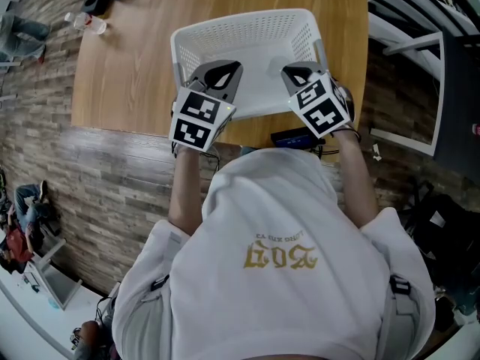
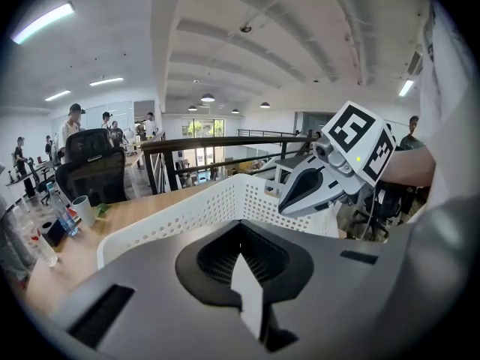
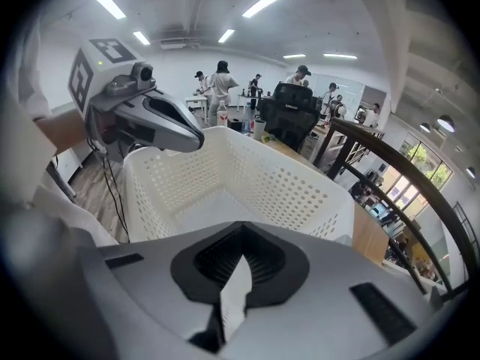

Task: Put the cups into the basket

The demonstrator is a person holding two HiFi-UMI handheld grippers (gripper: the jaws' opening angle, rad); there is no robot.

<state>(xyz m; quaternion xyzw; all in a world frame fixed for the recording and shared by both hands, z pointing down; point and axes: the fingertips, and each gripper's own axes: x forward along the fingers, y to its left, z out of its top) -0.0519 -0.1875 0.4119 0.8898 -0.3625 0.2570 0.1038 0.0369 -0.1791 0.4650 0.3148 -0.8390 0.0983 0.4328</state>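
A white perforated basket (image 1: 247, 32) stands on the wooden table (image 1: 127, 73), and what shows of its inside (image 3: 217, 201) holds nothing. My left gripper (image 1: 225, 72) and right gripper (image 1: 298, 72) hover side by side over its near rim, both shut and holding nothing. In the left gripper view my own jaws (image 2: 241, 227) point over the basket wall (image 2: 187, 216), with the right gripper (image 2: 292, 197) beside them. The right gripper view shows its jaws (image 3: 241, 229) above the basket and the left gripper (image 3: 191, 135) opposite. A pale cup (image 2: 82, 210) stands far off at the table's left end (image 1: 96, 25).
Bottles (image 2: 64, 220) and small dark items (image 1: 96, 2) cluster by the cup at the table's far left corner. A black office chair (image 2: 94, 171) stands behind that end. A railing (image 3: 390, 163) runs along the table's right side. Several people stand in the background.
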